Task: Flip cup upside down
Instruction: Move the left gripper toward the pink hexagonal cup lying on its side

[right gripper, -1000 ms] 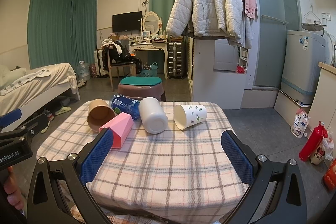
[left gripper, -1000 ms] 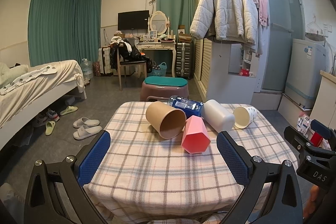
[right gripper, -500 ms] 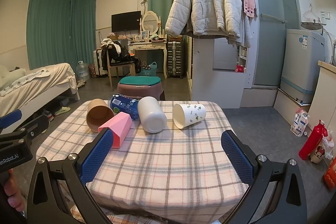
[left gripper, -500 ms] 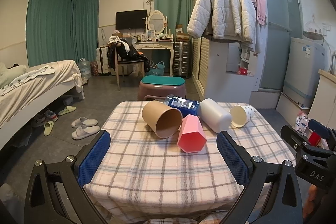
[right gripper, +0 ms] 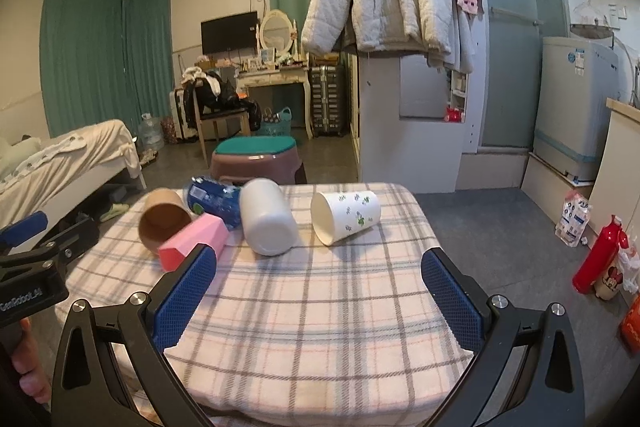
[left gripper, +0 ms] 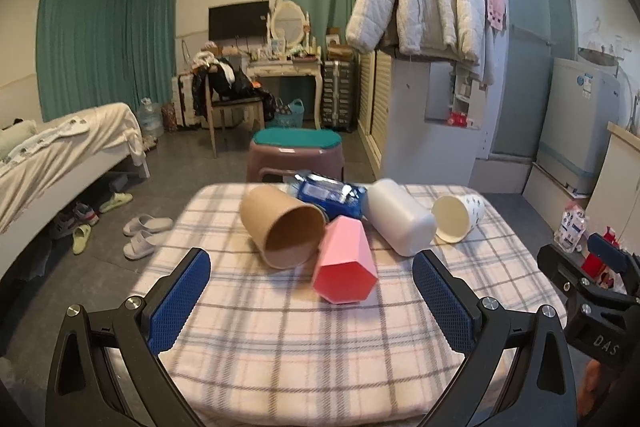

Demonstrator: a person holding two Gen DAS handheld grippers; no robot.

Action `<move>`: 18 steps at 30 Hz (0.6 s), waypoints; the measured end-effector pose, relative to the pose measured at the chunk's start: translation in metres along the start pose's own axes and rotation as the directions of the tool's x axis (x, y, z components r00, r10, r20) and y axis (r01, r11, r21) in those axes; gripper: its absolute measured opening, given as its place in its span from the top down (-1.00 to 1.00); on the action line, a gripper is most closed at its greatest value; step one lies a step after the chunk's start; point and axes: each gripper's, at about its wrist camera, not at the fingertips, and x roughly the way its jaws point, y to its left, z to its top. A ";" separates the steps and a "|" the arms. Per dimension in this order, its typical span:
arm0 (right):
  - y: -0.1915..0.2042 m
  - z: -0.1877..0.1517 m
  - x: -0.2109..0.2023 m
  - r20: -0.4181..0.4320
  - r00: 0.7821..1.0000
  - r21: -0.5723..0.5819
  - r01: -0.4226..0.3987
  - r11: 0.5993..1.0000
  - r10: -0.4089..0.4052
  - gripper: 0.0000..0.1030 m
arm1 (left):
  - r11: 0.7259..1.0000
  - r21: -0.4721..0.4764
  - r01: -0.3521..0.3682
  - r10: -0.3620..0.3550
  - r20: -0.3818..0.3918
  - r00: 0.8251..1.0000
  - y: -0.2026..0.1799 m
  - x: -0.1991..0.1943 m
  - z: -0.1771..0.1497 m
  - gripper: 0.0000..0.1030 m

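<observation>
a: what is new?
b: both grippers, left (left gripper: 311, 291) and right (right gripper: 319, 290), are closer to the table (right gripper: 320, 327) now, still wide open, holding nothing.
a: the cups?
b: brown cup (left gripper: 282, 225), pink cup (left gripper: 345, 265) and white cup (right gripper: 345, 217) still lie sideways there.

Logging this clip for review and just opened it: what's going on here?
A person holds two handheld grippers over a checked table; both the left gripper and right gripper have open jaws and hold nothing. Five containers lie on their sides: a brown paper cup, a pink cup, a blue can, a white bottle and a white patterned cup. Nothing has been flipped yet.
</observation>
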 end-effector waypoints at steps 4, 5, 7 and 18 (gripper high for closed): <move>-0.014 -0.003 0.029 -0.054 0.999 0.029 0.002 1.000 -0.001 -1.00 | 1.000 0.019 0.013 -0.012 -0.069 0.998 -0.010 0.037 -0.001 -1.00; -0.017 -0.004 0.035 -0.065 0.998 0.034 0.003 0.999 -0.001 -1.00 | 1.000 0.019 0.016 -0.014 -0.083 0.996 -0.011 0.046 -0.003 -1.00; -0.022 -0.006 0.049 -0.084 0.996 0.042 0.009 0.999 -0.005 -1.00 | 1.000 0.014 0.020 -0.018 -0.111 0.994 -0.013 0.063 -0.006 -1.00; -0.040 -0.018 0.105 -0.166 0.986 0.080 0.007 0.997 0.007 -1.00 | 0.999 0.048 0.026 -0.016 -0.206 0.978 -0.024 0.128 -0.018 -0.99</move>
